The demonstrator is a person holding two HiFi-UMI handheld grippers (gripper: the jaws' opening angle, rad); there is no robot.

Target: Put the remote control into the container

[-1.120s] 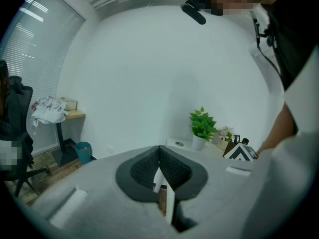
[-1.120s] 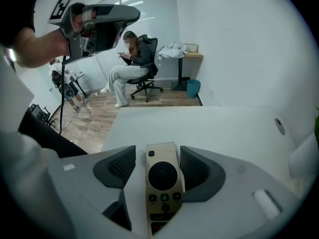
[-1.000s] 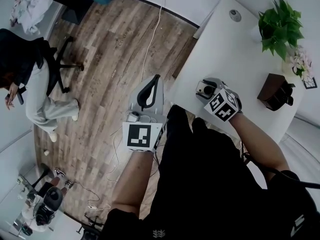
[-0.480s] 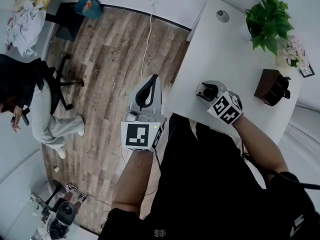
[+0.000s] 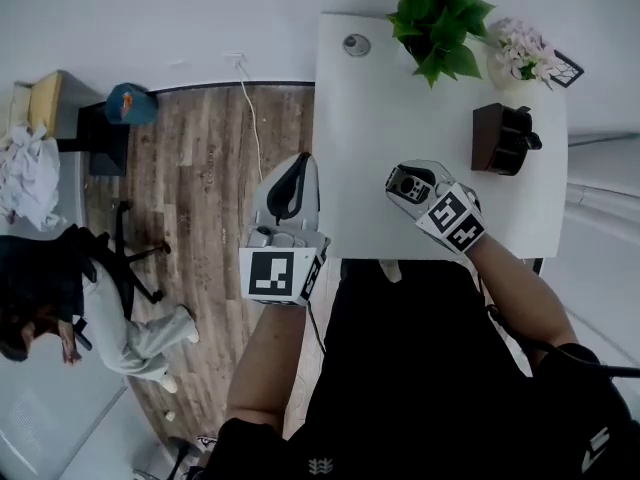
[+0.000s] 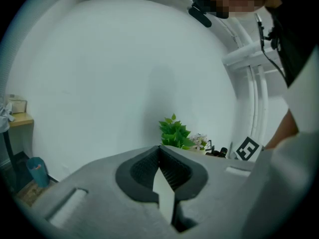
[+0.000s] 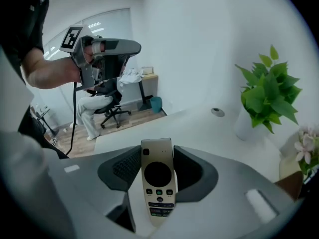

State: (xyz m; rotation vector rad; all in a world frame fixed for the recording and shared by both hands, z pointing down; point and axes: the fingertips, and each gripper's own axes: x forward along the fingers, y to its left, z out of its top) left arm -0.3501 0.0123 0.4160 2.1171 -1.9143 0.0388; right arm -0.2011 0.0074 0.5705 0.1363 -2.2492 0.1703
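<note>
A pale remote control (image 7: 158,180) with a round dark pad stands between the jaws of my right gripper (image 7: 158,153), which is shut on it; those jaws have just been closing on the remote. In the head view this right gripper (image 5: 412,180) hangs over the near part of the white table (image 5: 370,168). The dark brown container (image 5: 497,138) stands on the table, to the right of that gripper and a little beyond it. My left gripper (image 5: 306,160) is off the table's left edge, over the wooden floor, its jaws (image 6: 159,151) shut and empty.
A green potted plant (image 5: 440,13) and a small pot of pale flowers (image 5: 522,48) stand at the table's far edge, with a round cable grommet (image 5: 356,44) at the far left corner. A seated person on an office chair (image 5: 70,298) is at the left.
The head view has swung so that the table now lies straight ahead. Both grippers have moved with it, and the container now stands nearer the right gripper.
</note>
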